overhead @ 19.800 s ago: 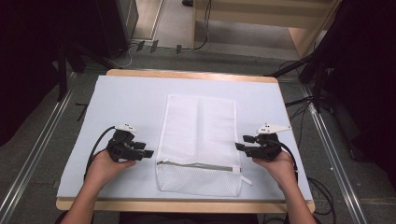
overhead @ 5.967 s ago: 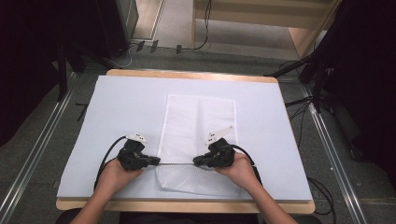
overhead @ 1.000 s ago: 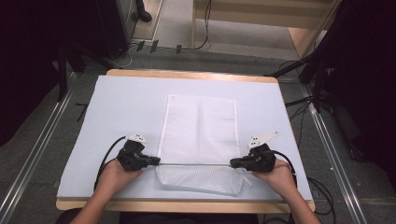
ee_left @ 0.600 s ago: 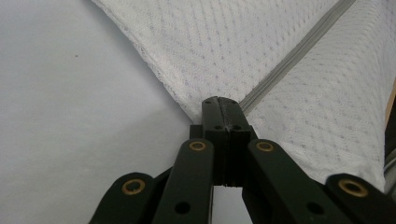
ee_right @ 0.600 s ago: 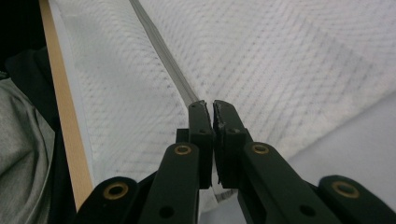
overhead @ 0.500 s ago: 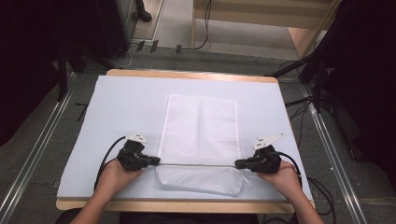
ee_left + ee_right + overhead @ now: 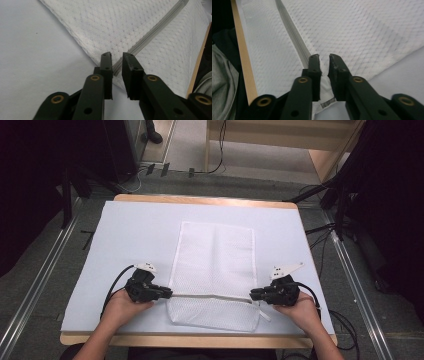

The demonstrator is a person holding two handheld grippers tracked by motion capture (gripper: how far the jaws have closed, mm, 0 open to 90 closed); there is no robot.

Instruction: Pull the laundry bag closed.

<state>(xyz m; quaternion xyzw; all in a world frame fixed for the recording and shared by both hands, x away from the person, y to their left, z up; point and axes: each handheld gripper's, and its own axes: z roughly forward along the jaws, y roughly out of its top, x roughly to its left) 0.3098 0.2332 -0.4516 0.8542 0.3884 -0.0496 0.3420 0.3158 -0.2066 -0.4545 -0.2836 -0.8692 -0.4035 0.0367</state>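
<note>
Pale blue sheeting [image 7: 135, 240] covers the wooden table [image 7: 200, 200], and dark floor with cables and metal rails surrounds it. From the high view, a white mesh laundry bag [image 7: 215, 255] lies flat in the middle of the sheet, its grey zipper [image 7: 210, 296] running across near the person's edge. The left gripper [image 7: 167, 293] sits at the zipper's left end and the right gripper [image 7: 252, 295] at its right end, each held low in a hand, with the zipper line drawn straight between them.

In the left gripper view, the left gripper [image 7: 117, 58] has its jaws a narrow gap apart, straddling the end of the zipper [image 7: 150, 30] at the bag's [image 7: 112, 25] edge; whether the pads actually pinch the tape I cannot tell.

In the right gripper view, the right gripper [image 7: 324, 57] has its jaws nearly together, with a fold of white fabric and a small tab [image 7: 325, 91] bunched between them, so it appears to have hold of the bag's corner by the zipper [image 7: 294, 37].

The risk I see is slippage: the mesh is thin and slick, so a sideways pull could drag it free of a loose left-hand grip, or slide the whole bag across the sheet toward the table edge.
</note>
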